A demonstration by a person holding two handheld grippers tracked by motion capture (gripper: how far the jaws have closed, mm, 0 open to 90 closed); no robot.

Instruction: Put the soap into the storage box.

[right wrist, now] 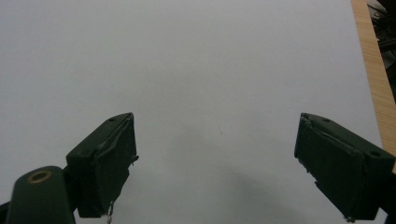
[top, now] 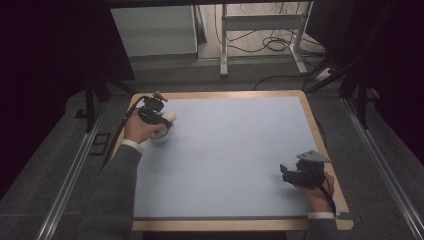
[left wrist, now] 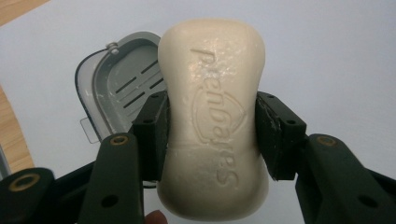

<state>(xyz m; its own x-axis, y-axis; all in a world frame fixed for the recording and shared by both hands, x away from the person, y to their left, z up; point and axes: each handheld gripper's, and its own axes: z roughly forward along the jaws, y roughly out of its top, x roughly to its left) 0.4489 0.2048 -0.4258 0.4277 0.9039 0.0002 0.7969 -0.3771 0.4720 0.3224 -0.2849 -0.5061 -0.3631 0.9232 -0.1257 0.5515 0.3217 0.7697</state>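
A cream bar of soap (left wrist: 214, 116) with embossed lettering is clamped between the jaws of my left gripper (left wrist: 212, 130), held above the pale blue mat. Under it, to the left, lies an open grey soap dish (left wrist: 119, 84) with drain slots. From the high view the left gripper (top: 161, 116) hovers at the table's far left with the soap (top: 169, 116) at its tip, over the white-grey dish (top: 161, 135). My right gripper (top: 286, 172) rests near the front right edge; its jaws (right wrist: 215, 163) stand wide apart with nothing between them.
The pale blue mat (top: 225, 150) covers a wooden table (top: 320, 135) with a bare wood rim. Beyond the far edge are a white cabinet (top: 155, 30), a metal frame (top: 260, 30) and floor cables. Dark curtains flank both sides.
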